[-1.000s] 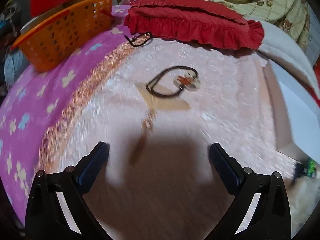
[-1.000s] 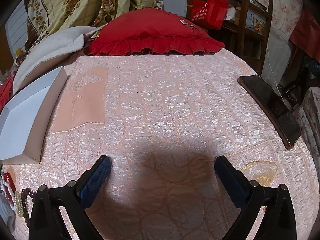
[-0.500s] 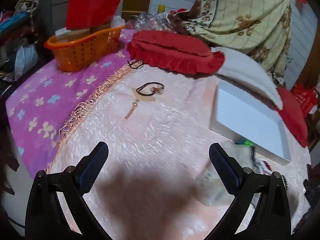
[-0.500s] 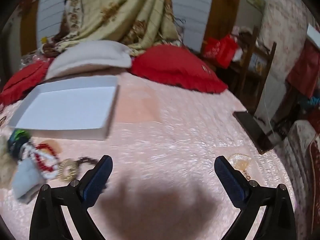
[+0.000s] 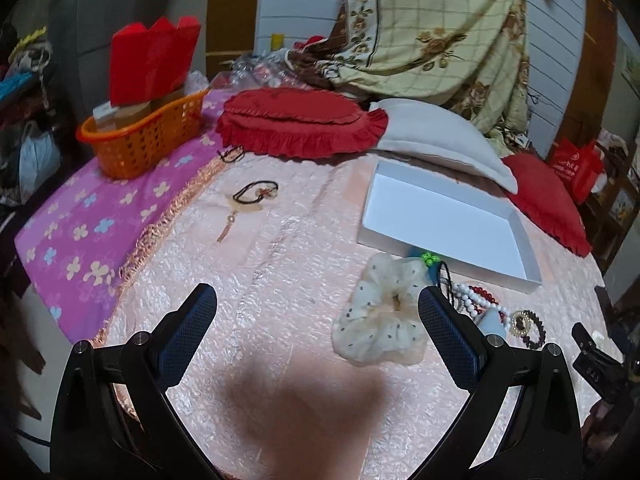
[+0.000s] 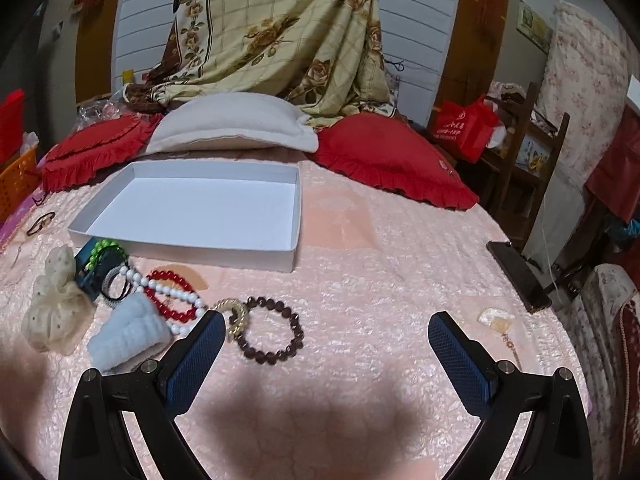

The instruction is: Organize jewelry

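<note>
Both views have swung up from bare quilt, revealing the pile. Left claw and right claw gape wide, empty. Dark beaded bracelet lies lower centre; shallow white cardboard box, empty, beyond. Sorting unstarted: descend, pinch bracelet.

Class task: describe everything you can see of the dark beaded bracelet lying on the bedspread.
The dark beaded bracelet is a closed ring of round, glossy, brown-maroon beads, likely stone or glass. It lies flat on the pink quilted bedspread, in front of the white box and outside it. Its left side meets a gold-coloured ring piece. It sits just ahead of the right gripper, whose jaws stand wide open, holding nothing.
</note>
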The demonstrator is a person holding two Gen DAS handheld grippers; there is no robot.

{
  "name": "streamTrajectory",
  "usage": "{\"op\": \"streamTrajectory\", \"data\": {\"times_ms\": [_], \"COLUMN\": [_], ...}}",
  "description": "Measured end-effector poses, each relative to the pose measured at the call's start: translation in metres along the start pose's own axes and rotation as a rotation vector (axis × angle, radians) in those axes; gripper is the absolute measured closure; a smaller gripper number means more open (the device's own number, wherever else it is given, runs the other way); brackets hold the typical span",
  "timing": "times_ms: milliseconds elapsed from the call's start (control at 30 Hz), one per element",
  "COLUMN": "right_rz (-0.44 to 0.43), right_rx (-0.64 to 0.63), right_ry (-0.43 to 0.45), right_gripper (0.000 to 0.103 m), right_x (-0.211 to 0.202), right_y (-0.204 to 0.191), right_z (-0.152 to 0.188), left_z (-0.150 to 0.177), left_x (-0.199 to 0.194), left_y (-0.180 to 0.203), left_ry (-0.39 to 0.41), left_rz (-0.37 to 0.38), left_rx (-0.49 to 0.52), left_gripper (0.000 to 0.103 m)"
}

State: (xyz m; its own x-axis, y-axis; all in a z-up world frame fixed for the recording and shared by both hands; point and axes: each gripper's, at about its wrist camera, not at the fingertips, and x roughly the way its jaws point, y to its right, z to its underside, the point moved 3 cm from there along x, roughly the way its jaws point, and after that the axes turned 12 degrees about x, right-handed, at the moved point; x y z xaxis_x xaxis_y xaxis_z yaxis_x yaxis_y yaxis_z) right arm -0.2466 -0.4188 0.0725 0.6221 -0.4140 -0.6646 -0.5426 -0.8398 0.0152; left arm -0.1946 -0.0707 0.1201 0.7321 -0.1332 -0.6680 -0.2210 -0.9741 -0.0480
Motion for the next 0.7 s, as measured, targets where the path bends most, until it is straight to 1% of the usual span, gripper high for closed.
{"op": "streamTrajectory", "data": {"times_ms": [167,267,533,667,700], "right_rz": [0.006,0.01,0.011,0.006,-0.003], "right_rx": [0.016,0.019,0.016,0.027,0.036], "right_ry": [-0.035,-0.042,-0.052,-0.057,-0.056], "right_gripper": [0.001,0.001,0.001,0.002,0.003], "right_x": [-0.002,-0.003,-0.004,-0.003,-0.002], "right_y": [0.002,0.003,0.002,0.003,0.004], "right_z": [0.005,0.006,0.009,0.01,0.011], "left_z": [0.0,0.0,0.003,0.003,0.003], "left_x": [-0.012,-0.015,-0.019,-0.021,-0.023], "left_y": [0.012,0.016,0.023,0.026,0.025], "left_ry": [0.038,0.042,0.054,0.073,0.084], "left_rz": [-0.014,-0.014,-0.026,-0.056,-0.068], "left_rx": [0.056,0.08,0.099,0.115,0.115], "left_gripper": [0.002,0.001,0.001,0.001,0.001]}}
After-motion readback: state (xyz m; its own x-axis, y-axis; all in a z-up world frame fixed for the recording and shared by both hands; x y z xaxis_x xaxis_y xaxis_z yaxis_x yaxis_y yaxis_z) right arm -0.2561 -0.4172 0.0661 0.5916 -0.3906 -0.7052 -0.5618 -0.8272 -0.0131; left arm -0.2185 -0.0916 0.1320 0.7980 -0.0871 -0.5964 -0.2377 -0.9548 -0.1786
